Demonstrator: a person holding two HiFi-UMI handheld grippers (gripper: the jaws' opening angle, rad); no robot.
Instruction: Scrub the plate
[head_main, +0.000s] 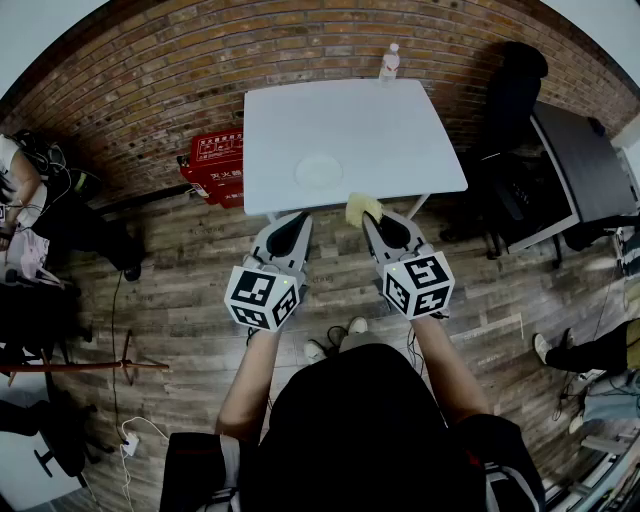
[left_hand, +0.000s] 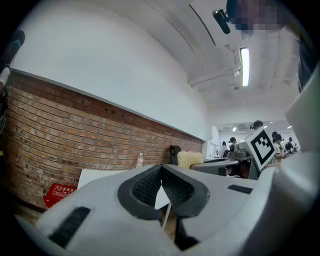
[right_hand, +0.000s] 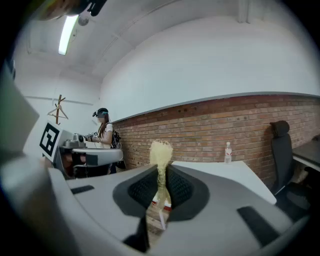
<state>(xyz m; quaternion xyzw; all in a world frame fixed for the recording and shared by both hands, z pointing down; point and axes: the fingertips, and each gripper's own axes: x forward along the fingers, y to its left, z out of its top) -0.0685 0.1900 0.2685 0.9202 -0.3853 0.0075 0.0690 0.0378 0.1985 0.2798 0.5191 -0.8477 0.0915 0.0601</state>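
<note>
Step judged: carry sponge (head_main: 362, 208) to plate (head_main: 320, 170); scrubbing not begun.
- Right gripper (head_main: 368, 220), centre frame: jaws clamped on sponge, yellow tuft poking past tips.
- Left gripper (head_main: 298, 217), just left of it: jaws fully together, nothing between.
- Plate: white, faint on white table (head_main: 400, 140), upper centre; above both grippers in frame, apart from them, nearer left one.
- Advice: lower sponge flat onto plate, press lightly, circle; left gripper should steady rim, since plate likely slides.
</note>
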